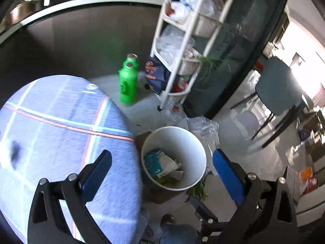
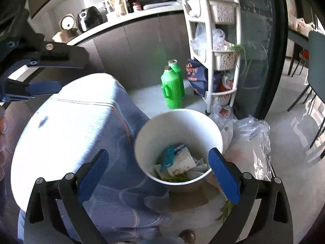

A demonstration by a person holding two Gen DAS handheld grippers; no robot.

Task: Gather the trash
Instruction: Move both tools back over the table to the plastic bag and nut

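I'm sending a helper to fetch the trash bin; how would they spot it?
Find the tall white basket rack by the dark glass door. On the floor before it, past two green bottles, stands a round white bin. Unlike its neighbours it is open-topped, holding paper scraps.

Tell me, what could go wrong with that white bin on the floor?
The white bin stands right beside the cloth-covered table, so a gripper swinging low might knock it over and spill the paper scraps inside. Green stems and a clear plastic bag lie on the floor outside it; they could get missed or stepped on. Both grippers, left and right, are open and empty.
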